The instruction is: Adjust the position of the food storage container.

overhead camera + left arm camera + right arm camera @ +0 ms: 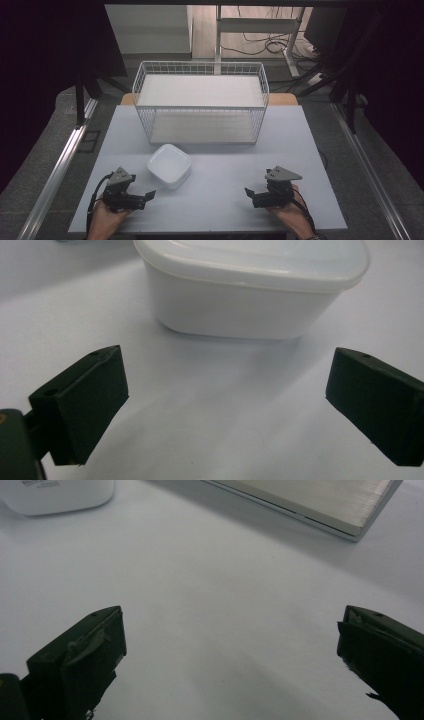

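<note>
White lidded container on tabletop, before the wire basket; left gripper nearest it, right gripper farther, both wide, empty; advance left level, straddling container's walls squarely.

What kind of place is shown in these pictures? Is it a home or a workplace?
Most likely a lab or workshop set up for recording, not a home. A plain grey table stands between metal rails, loose cables lie on the floor behind, and it holds just a wire basket and a white container.
</note>
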Available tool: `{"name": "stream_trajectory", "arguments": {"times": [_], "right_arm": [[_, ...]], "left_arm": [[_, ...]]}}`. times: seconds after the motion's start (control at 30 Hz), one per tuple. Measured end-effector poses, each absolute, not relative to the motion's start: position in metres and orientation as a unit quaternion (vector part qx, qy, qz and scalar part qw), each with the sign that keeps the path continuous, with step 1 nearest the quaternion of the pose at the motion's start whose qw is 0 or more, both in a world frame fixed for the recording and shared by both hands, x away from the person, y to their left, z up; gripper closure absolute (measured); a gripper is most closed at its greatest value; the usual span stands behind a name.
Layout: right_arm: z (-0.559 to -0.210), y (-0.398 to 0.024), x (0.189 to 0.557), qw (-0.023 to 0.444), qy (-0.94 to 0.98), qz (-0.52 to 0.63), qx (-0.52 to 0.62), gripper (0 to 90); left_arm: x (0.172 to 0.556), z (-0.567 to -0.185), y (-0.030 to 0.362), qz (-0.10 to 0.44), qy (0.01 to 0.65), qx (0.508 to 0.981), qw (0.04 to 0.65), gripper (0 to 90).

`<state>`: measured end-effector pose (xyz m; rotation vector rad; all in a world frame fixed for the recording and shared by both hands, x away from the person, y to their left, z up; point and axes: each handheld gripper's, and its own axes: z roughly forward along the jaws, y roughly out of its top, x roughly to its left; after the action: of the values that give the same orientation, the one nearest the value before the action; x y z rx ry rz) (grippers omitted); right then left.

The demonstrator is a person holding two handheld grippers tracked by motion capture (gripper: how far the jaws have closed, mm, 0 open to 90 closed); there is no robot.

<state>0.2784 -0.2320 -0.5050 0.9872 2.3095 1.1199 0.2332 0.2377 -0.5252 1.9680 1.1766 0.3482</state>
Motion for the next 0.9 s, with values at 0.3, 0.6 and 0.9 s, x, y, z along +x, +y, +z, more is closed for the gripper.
{"name": "stream_trajectory", "arguments": {"times": [0.3, 0.6, 0.9], "right_arm": [[-0.504, -0.223, 0.278, 0.187, 0.829, 0.397, 0.347, 0.6], [-0.505, -0.218, 0.279, 0.179, 0.832, 0.395, 0.345, 2.8], [-0.507, -0.213, 0.282, 0.168, 0.842, 0.386, 0.339, 4.8]], "left_arm": [[0.243, -0.519, 0.254, 0.155, 0.479, 0.766, 0.399, 30.1], [0.268, -0.524, 0.270, 0.155, 0.511, 0.735, 0.419, 70.5], [0.303, -0.531, 0.268, 0.142, 0.512, 0.735, 0.421, 90.0]]}}
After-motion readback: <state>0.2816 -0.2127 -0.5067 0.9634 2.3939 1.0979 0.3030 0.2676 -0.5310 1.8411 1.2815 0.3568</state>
